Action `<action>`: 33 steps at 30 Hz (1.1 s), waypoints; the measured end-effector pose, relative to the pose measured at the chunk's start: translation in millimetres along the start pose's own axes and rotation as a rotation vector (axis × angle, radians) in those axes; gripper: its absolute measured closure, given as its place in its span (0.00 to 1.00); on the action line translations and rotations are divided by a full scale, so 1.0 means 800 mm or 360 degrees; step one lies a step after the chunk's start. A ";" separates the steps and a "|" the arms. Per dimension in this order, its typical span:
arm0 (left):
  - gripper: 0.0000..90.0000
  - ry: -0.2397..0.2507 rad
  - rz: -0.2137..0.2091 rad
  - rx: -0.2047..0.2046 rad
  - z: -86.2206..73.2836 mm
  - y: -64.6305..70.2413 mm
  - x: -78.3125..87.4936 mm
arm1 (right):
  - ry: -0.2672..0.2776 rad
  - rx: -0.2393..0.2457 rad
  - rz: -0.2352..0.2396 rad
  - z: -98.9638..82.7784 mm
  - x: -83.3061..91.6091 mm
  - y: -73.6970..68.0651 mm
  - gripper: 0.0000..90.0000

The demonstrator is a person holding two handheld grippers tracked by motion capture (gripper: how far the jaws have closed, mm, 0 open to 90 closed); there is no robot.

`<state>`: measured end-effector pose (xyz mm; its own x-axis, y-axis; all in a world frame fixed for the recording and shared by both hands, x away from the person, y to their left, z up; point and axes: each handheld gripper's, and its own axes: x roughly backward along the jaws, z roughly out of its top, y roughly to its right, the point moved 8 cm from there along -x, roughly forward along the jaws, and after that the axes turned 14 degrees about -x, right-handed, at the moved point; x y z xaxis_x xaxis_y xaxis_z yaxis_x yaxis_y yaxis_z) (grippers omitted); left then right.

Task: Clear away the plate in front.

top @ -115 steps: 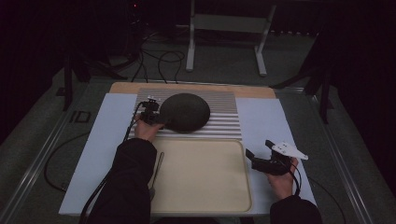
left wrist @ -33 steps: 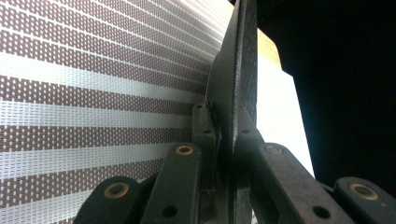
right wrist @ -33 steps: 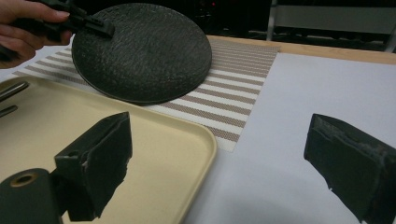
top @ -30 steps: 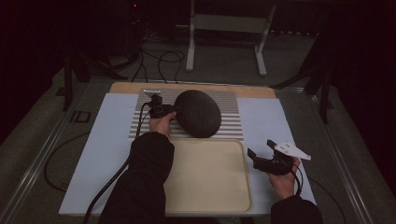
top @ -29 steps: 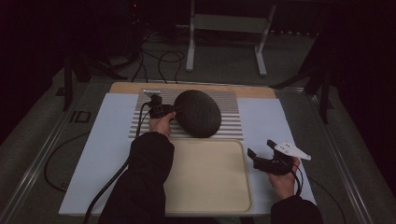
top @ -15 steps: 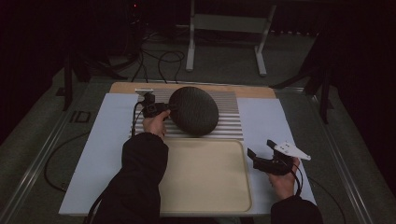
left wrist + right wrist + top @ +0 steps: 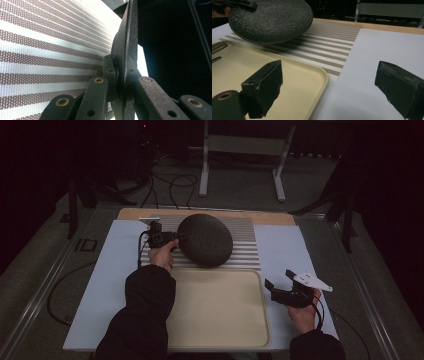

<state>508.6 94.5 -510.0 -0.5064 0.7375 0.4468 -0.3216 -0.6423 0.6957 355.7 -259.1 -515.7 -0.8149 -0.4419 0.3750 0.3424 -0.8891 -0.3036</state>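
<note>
A round, dark, rough-textured plate [image 7: 205, 240] is lifted and tilted above the striped placemat [image 7: 245, 245]. My left gripper [image 7: 167, 238] is shut on the plate's left rim. In the left gripper view both jaws pinch the plate's edge [image 7: 127, 50], with the striped placemat [image 7: 37, 50] behind. In the right gripper view the plate [image 7: 272, 18] hangs over the mat's near left part. My right gripper [image 7: 280, 287] rests at the right of the beige tray [image 7: 220, 310], open, with nothing between its pads [image 7: 265, 85].
A beige tray [image 7: 294, 82] lies at the table's near middle, with slim metal utensils [image 7: 218, 50] at its left edge. White table covering [image 7: 295, 255] spreads to the right. A wooden strip [image 7: 270, 217] borders the far side. Cables and a metal stand [image 7: 240, 155] lie beyond.
The plate has gone from lying flat on the placemat to being raised and tilted. Over the last second the left hand and plate shifted slightly left and up. The right gripper stayed put.
</note>
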 end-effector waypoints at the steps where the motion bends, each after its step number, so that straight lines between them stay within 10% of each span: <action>1: 0.95 0.0003 -0.0003 -0.0001 -0.001 0.000 0.002 | 0.0000 0.0000 0.0000 0.000 0.000 0.000 0.09; 33: 0.95 -0.0008 -0.0091 -0.0010 -0.033 0.009 0.035 | -0.0004 0.0004 -0.0003 0.000 0.000 -0.001 0.09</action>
<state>470.5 105.0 -507.4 -0.4830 0.7739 0.4095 -0.3550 -0.6006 0.7164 355.6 -258.2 -516.0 -0.8144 -0.4405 0.3778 0.3420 -0.8903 -0.3008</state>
